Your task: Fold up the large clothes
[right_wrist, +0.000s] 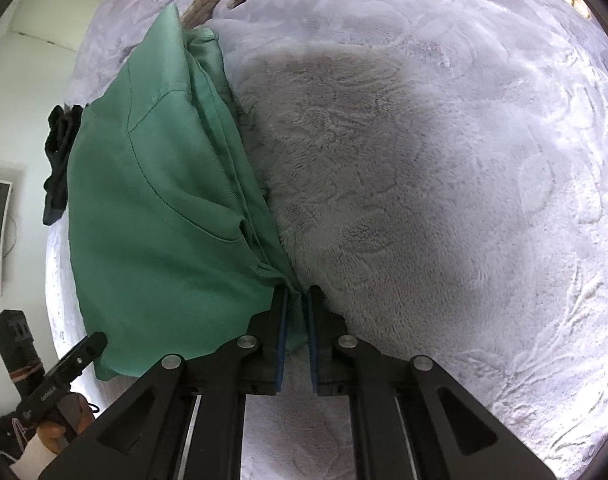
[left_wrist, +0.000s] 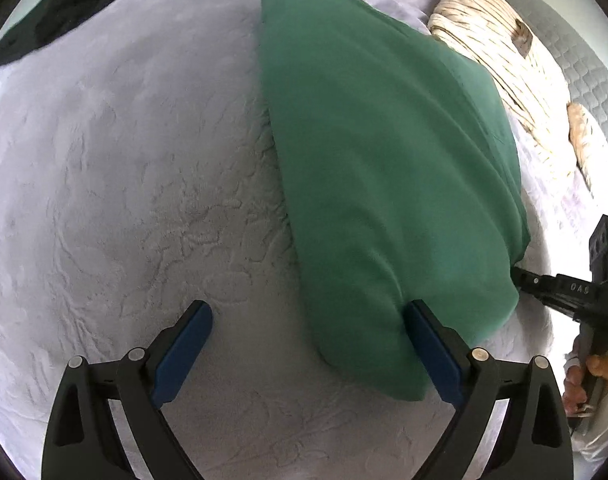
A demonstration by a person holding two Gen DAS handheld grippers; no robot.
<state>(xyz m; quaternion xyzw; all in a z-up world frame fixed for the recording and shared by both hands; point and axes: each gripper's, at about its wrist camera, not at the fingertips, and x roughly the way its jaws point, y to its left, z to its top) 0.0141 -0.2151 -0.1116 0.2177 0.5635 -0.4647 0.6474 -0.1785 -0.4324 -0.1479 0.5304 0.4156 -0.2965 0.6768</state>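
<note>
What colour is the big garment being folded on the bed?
Plain green garment, no pattern; it shows best in the left wrist view.

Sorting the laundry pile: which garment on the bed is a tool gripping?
The green garment; the right tool pinches its edge. The striped one and black one lie untouched.

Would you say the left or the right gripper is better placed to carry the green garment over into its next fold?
Probably the right gripper: its jaws are pinched on the green garment at its edge. The left gripper is open, holding nothing, above the garment's near corner on the blanket.
</note>
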